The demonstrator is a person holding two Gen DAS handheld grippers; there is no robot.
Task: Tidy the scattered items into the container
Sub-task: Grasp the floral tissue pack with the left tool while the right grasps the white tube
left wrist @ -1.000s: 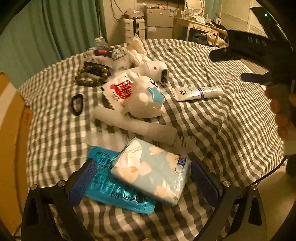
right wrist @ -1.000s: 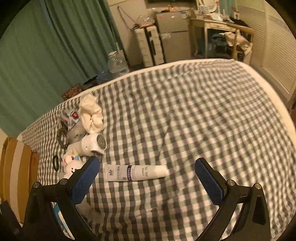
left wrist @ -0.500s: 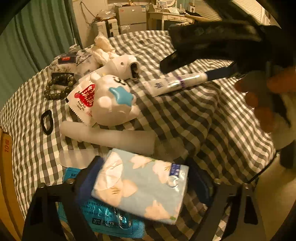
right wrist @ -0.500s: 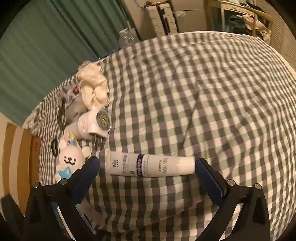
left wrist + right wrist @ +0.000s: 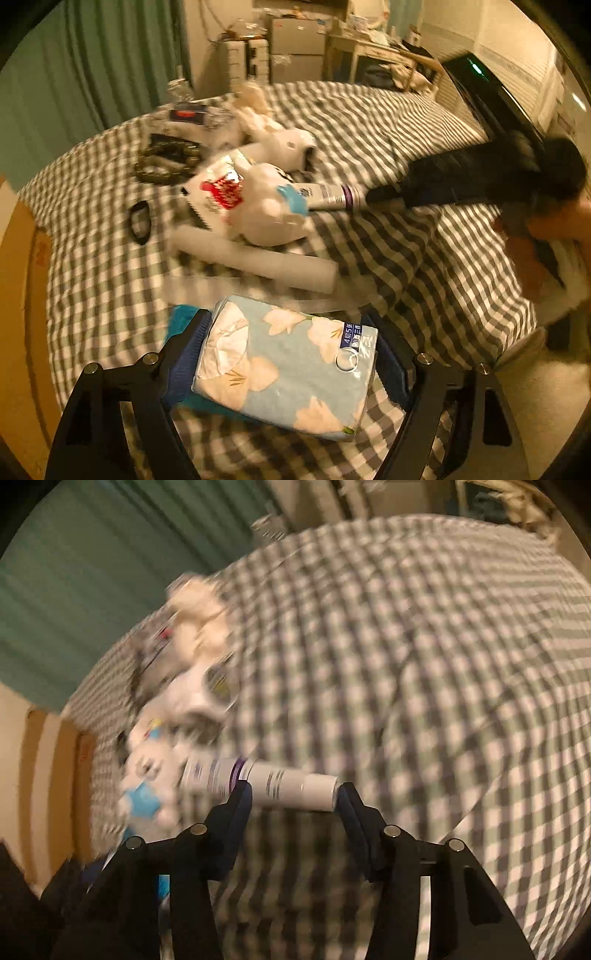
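Note:
My left gripper (image 5: pixel 288 325) is shut on a light-blue floral tissue pack (image 5: pixel 288 373), its blue pads pressed against both sides. The pack sits just above a teal packet (image 5: pixel 180 320) on the checked cloth. A white tube with a purple band (image 5: pixel 280 784) lies crosswise at my right gripper (image 5: pixel 293 794), whose jaws are closing around it. The right pad is at the cap and the left fingertip is by the purple band, but blur hides any firm press. In the left wrist view the tube (image 5: pixel 328 192) lies beside a white toy (image 5: pixel 269 218), with a black right-gripper finger (image 5: pixel 388 192) on it.
A cardboard box (image 5: pixel 18 295) stands at the left edge of the checked surface (image 5: pixel 424 266). Scattered there are a white roll (image 5: pixel 258 260), a red-and-white sachet (image 5: pixel 218 192), dark beads (image 5: pixel 166 162), a black ring (image 5: pixel 140 221) and a white plug (image 5: pixel 286 147). Furniture stands behind.
The left jaws came in onto the tissue pack and hold it. The right gripper dropped down to the tube and its jaws narrowed from wide to either side of it.

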